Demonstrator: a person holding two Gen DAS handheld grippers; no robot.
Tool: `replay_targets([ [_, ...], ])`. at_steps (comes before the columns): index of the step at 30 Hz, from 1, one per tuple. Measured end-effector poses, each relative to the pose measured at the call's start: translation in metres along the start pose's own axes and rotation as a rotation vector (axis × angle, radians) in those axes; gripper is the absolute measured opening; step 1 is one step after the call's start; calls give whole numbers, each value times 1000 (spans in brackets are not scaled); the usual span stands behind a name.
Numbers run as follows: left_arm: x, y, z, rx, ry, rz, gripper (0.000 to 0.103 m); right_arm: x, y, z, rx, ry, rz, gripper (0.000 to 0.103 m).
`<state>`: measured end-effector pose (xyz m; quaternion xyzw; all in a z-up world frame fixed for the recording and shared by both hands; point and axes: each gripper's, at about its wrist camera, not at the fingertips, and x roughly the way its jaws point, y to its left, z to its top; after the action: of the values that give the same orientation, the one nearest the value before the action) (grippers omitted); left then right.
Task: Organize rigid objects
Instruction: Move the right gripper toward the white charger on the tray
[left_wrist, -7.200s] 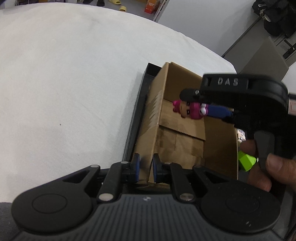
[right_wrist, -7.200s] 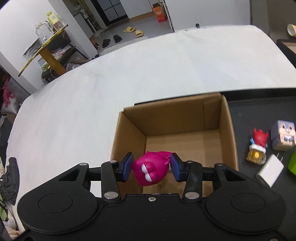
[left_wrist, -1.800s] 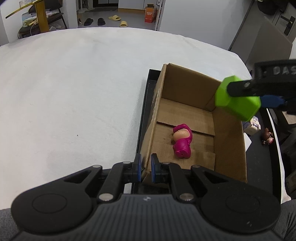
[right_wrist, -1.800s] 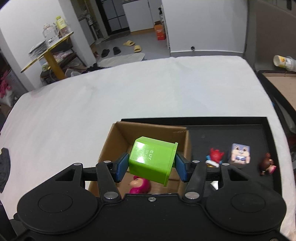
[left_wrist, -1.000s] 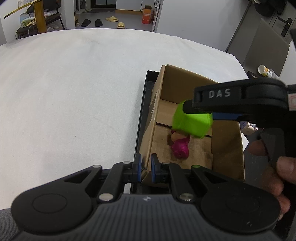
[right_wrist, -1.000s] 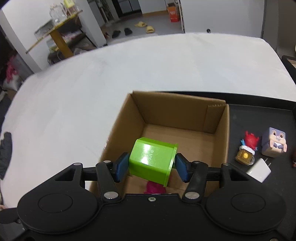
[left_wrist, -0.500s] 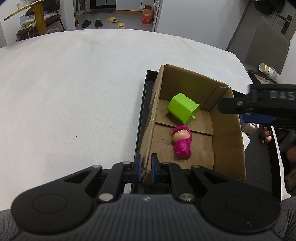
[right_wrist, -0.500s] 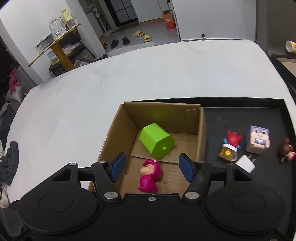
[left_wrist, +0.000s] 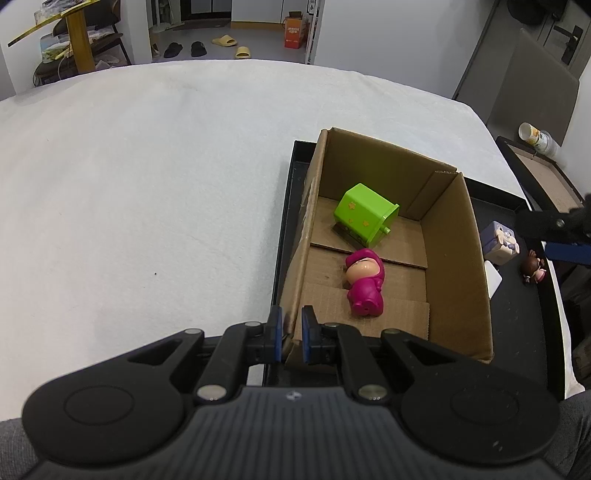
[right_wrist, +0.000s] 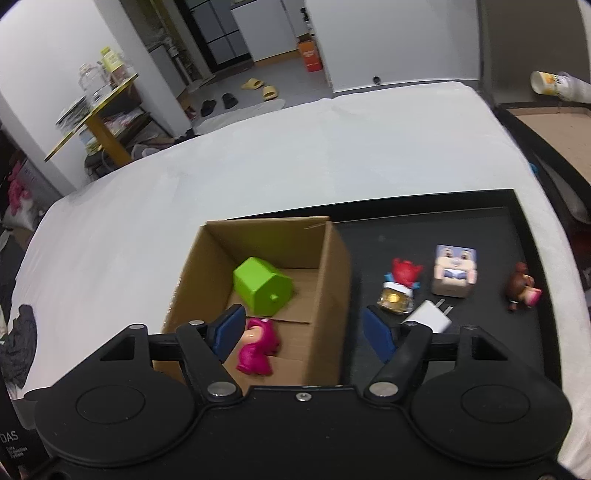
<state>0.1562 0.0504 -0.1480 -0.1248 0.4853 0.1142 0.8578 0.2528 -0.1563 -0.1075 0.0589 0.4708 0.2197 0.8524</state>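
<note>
Step in hand: between placements; green cup (left_wrist: 365, 220) and pink doll (left_wrist: 364, 282) already lie in the box (left_wrist: 458, 266), four items left out on the black tray (right_wrist: 532, 229).
Left tongs (left_wrist: 290, 334): closed on the near-left wall of the box, pinning it in place.
Right tongs (right_wrist: 303, 332): empty, jaws opening; nothing between them, set over the box's right wall and the tray.
Box: stands on the left part of the tray, open top, flaps inside the floor.
Cup position: on its side at the far end of the box, mouth toward the right wall.
Doll position: on its back at mid-floor, just beside the cup, apart from the walls.
Items remaining: white charger (right_wrist: 428, 315) nearest the right tongs; red figure (right_wrist: 400, 286) touching or just beside it; cube toy (right_wrist: 454, 271) beyond; brown figure (right_wrist: 521, 288) well to the right.
Next move, judged: swing right tongs over the charger, spread wide enough, come down across its flat sides clear of the red figure.
Risk, judged: knocking the red figure over during the descent.
Counter (left_wrist: 147, 184): white cloth cover, bare.
Writing: "DAS" at the lower left edge of the right wrist view, smaller lines beneath illegible; cup shows stars only; no print legible on the box.
</note>
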Motion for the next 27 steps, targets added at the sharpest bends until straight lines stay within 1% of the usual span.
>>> replay_targets([
  [13, -2, -3, -2, 9, -4, 20, 10, -10, -39, -8, 53, -9, -36, 74],
  [27, -2, -2, -2, 11, -6, 23, 10, -3, -70, -18, 117, 3, -56, 74],
])
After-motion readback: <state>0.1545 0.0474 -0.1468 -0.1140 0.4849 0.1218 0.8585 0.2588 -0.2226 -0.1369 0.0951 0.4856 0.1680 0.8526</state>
